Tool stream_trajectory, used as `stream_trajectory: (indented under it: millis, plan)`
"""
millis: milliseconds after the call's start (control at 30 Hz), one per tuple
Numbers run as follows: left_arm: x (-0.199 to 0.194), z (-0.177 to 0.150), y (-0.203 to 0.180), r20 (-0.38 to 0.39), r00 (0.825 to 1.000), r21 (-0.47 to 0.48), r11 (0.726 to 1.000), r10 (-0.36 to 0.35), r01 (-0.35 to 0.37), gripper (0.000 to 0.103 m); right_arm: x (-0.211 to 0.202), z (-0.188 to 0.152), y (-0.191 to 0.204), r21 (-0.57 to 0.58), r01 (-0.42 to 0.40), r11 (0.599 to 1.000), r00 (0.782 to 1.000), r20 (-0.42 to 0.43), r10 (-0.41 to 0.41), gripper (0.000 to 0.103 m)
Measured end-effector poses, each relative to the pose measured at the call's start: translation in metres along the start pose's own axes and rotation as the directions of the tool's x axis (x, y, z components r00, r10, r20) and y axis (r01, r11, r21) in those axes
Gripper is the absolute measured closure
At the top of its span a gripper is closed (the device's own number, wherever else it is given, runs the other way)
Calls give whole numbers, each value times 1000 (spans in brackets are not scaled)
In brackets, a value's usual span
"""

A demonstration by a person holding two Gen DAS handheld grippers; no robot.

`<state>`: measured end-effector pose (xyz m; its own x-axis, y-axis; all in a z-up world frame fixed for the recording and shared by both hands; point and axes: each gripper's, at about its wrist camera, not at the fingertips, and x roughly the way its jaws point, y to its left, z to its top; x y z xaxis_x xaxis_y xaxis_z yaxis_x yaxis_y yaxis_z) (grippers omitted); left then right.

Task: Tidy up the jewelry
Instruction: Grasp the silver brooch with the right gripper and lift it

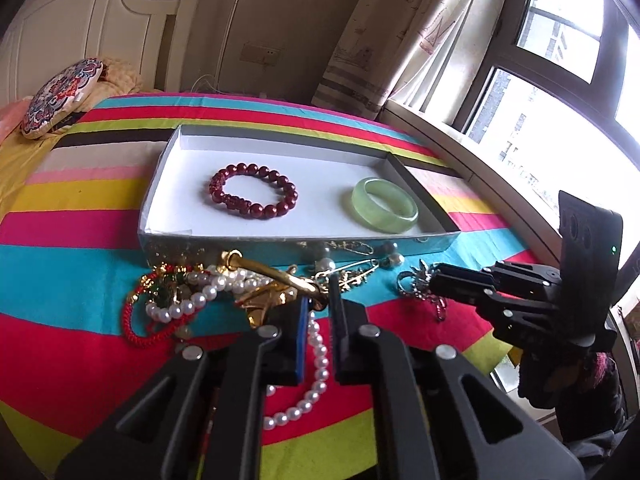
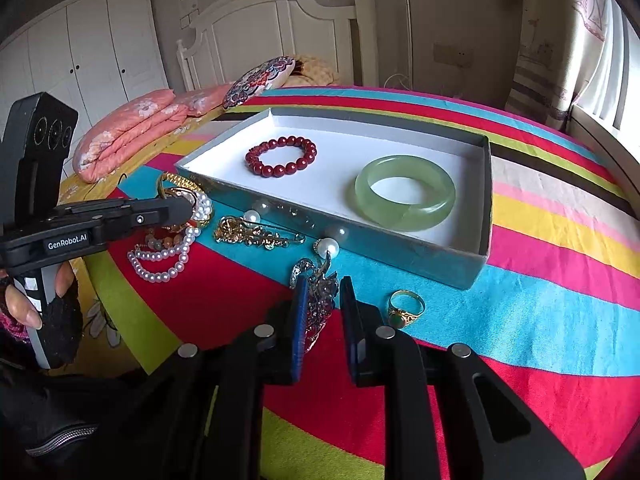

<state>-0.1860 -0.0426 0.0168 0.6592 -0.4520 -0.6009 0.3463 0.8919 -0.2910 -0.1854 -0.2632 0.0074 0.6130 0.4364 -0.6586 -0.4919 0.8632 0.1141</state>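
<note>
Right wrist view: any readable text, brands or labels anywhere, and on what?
"GenRobot.AI": white lettering on a black label on the side of the left tongs, seen in the right wrist view.
The white label on the grey handle below them: too small to read.
Nothing readable on the box or the jewelry.

striped bedspread [image 1: 80,240], patterned cushion [image 1: 60,96], headboard [image 2: 280,28], curtain [image 1: 400,32]

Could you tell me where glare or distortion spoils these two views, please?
Left wrist view: the window is blown out white, and the striped bedspread bulges from fisheye distortion. Right wrist view: even light, the green jade bangle stays sharp, edges curve.
</note>
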Motion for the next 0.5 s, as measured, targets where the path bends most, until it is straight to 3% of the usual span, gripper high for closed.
stream_trajectory:
  millis: [167,367,400,467,500]
  plan:
    - [-17,0,-13,21,999,56,998,-35,34,95,-14,3,-2,4,-23,1000,999,42,23,91]
    - [-3,13,10,-5,999,-10,999,-45,45,91,-7,-1,-4,24,-17,1000,1000,23,16,91]
    - [-1,18,15,-10,998,-31,998,-56,56,86,-7,-2,-4,24,-18,1000,1000,20,17,91]
    - [0,26,19,-22,996,-59,995,-83,82,50,-6,-2,-4,27,-14,1000,1000,19,13,91]
    - [-3,29,18,-17,995,-56,994,-94,93,44,-5,-2,-5,30,-12,999,1000,19,12,91]
